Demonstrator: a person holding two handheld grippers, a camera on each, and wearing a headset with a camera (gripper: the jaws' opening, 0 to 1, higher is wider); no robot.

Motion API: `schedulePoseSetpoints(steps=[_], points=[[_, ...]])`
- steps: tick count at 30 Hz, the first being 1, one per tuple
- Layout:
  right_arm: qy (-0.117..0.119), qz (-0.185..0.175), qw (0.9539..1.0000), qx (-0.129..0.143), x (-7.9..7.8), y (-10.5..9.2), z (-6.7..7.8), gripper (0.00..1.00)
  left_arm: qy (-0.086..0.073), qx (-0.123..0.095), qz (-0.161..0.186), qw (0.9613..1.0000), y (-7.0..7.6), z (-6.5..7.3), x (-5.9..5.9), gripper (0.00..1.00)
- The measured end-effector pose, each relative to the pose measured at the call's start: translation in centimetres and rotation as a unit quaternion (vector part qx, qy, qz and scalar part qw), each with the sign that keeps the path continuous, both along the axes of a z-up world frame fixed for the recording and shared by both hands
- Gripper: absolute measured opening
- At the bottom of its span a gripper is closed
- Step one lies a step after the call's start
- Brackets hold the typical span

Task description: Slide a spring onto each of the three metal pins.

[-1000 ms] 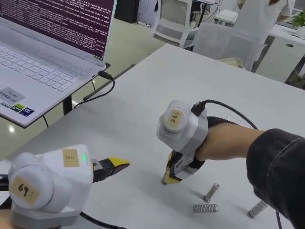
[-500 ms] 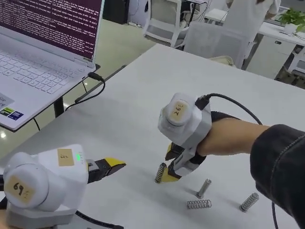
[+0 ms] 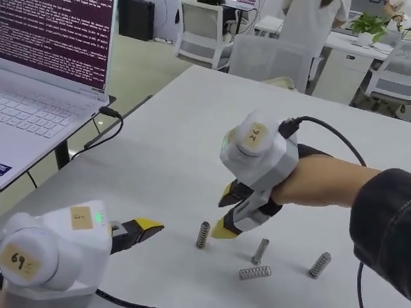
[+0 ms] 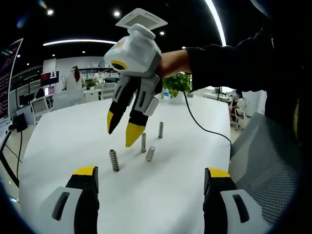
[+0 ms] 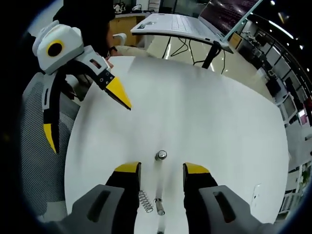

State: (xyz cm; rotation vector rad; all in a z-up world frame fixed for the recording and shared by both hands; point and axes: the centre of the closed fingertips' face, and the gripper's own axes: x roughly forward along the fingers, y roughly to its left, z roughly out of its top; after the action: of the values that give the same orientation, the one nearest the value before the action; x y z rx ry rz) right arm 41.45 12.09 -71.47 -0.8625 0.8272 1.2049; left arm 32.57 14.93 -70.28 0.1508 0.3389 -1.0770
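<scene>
We count three wire springs and one bare pin on the smooth white table (image 3: 186, 128). The right gripper (image 3: 223, 213) has its yellow-tipped fingers parted with nothing between them. The near spring (image 3: 203, 235), a tight grey coil standing upright, is just beside the lower fingertip without touching it. In the right gripper view a round metal top shows on that coil, just ahead of the gap between the fingers. The bare pin (image 3: 259, 251), a smooth shiny cylinder, leans slightly on the hand's side of those fingers. The loose spring (image 3: 255, 273) lies flat beside it. The far spring (image 3: 319, 264) stands further out, well apart. The left gripper (image 4: 151, 171) has its fingers spread wide and empty, and the near spring stands ahead of them.
</scene>
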Motion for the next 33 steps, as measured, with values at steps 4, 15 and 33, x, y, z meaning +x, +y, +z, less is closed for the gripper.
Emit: schedulePoseSetpoints(steps=[4, 15, 33], points=[[-0.005, -0.009, 0.9997, 0.02, -0.5, -0.2, 1.4, 0.32, -0.001, 0.003, -0.007, 1.0, -0.4, 0.1, -0.1, 0.86], [-0.034, -0.032, 0.9966, 0.068, -2.0, -2.0, 5.1, 0.32, -0.003, 0.006, -0.018, 0.9998, -1.2, 0.1, -0.2, 0.84], [-0.061, -0.085, 0.9895, 0.1, -4.3, -6.9, 8.0, 0.31, 0.003, 0.019, -0.031, 0.9993, -2.7, 0.3, -0.8, 0.81]])
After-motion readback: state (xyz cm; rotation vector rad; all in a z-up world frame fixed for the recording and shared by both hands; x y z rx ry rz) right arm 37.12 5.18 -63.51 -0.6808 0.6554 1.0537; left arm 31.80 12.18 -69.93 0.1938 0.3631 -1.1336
